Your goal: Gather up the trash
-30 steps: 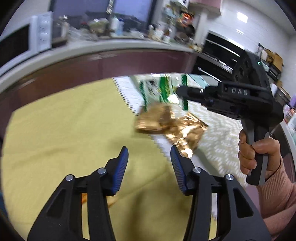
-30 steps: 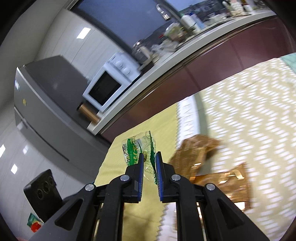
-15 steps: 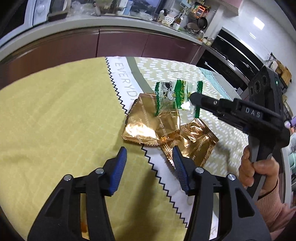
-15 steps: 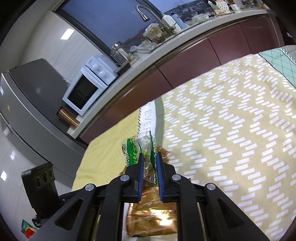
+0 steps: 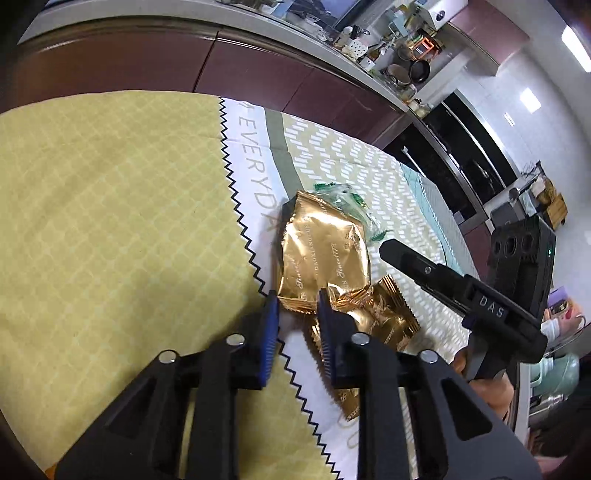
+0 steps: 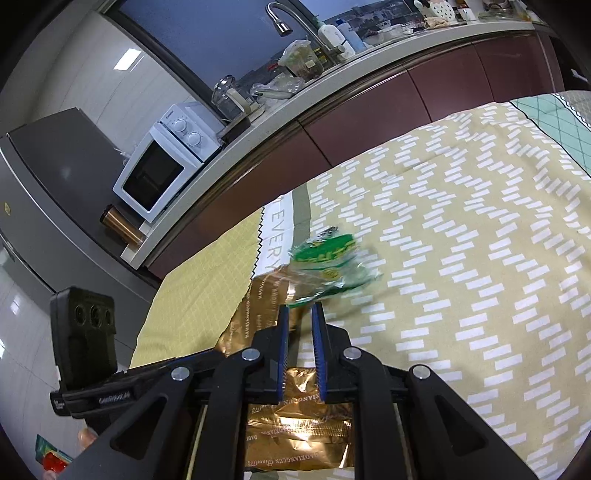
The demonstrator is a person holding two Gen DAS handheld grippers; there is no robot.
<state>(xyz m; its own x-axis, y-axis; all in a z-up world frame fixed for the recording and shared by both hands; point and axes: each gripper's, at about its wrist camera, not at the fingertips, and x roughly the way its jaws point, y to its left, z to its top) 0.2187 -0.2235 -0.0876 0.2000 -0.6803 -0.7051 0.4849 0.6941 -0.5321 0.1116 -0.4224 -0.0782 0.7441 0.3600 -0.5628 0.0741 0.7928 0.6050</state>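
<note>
Behind, a microwave (image 6: 166, 166); faucet (image 6: 291, 22); green wrapper (image 6: 328, 258) overlaps gold packet (image 5: 325, 254).

free: I see open yellow cloth (image 5: 110, 221) left of the wrappers, open patterned cloth (image 6: 461, 240) to their right | blocked: gold wrappers (image 5: 325, 254) overlap mid-tabletop, green wrapper (image 6: 328, 258) on their far edge | right gripper (image 5: 436, 273) crosses above their right side | far: cabinet front (image 5: 258, 74) bounds the tabletop

I see both views brightly lit by ceiling panels (image 5: 574, 44). Glare flares off the gold wrappers (image 6: 295, 421). The green wrapper (image 6: 328, 258) smears with motion blur; fisheye bending darkens every corner.
</note>
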